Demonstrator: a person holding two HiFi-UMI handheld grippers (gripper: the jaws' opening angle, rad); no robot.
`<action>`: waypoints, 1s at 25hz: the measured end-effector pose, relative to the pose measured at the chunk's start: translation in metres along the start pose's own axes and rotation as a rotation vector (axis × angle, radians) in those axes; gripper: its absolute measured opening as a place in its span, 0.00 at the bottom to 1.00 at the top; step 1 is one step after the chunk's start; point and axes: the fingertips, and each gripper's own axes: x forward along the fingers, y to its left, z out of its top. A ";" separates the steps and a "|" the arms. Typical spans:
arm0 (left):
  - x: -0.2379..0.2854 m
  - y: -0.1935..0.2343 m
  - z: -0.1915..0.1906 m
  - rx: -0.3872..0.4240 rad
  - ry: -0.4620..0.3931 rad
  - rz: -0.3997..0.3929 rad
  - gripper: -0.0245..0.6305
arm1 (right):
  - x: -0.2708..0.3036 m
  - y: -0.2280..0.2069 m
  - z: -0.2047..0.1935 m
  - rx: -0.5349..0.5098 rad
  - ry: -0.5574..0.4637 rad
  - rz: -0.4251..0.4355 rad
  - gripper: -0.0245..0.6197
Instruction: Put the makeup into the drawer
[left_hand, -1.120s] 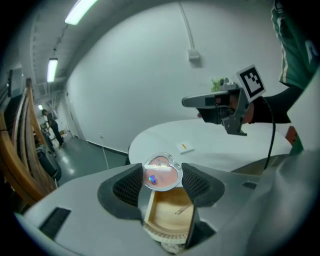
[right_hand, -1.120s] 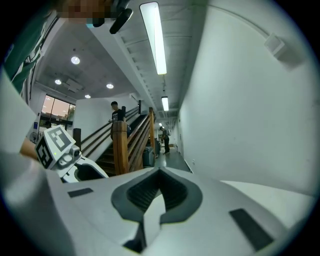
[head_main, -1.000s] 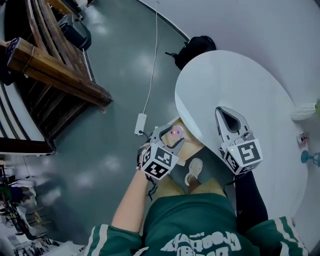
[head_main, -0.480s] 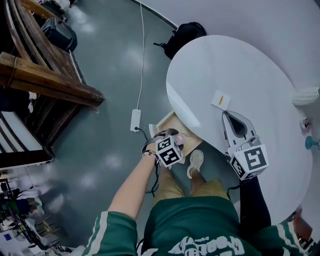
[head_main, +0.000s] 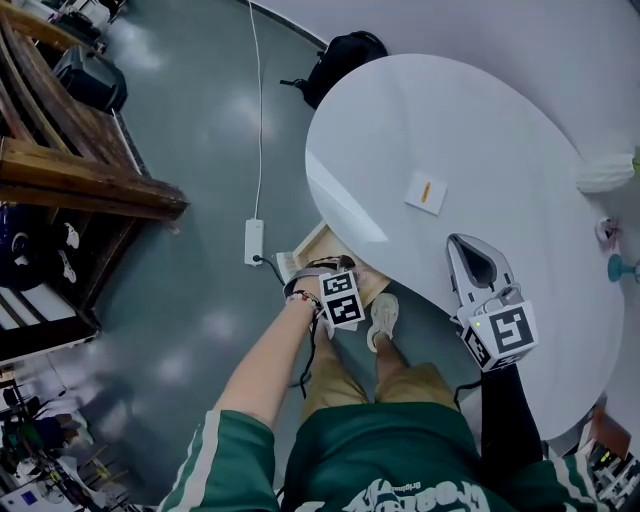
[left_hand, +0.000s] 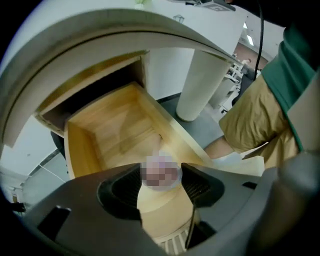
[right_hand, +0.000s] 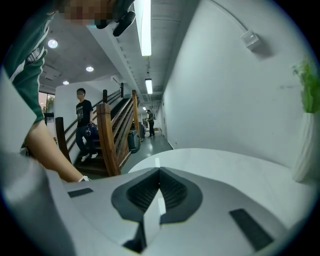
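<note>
Vs 1 s ago: table (head_main: 480, 150) sits further up-right in head view, and a small card (head_main: 426, 192) is now in sight on it. L gripper (left_hand: 161, 182) has dropped from the table edge to the open wood drawer (left_hand: 107, 125) under the rim, lower centre of head view. R gripper (right_hand: 160, 172) still over table, lower right, jaws closed on nothing. L jaws part-wide, clamped on makeup (left_hand: 161, 169), held over drawer's near end.
</note>
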 end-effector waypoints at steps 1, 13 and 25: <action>0.002 -0.003 -0.001 0.006 0.013 -0.023 0.41 | -0.001 -0.001 -0.001 0.000 0.002 -0.002 0.05; 0.008 0.001 0.013 0.165 0.003 -0.035 0.42 | 0.000 -0.003 -0.010 0.008 0.013 -0.006 0.05; 0.049 -0.003 0.007 0.253 0.043 -0.045 0.42 | -0.010 -0.014 -0.029 -0.005 0.063 -0.046 0.05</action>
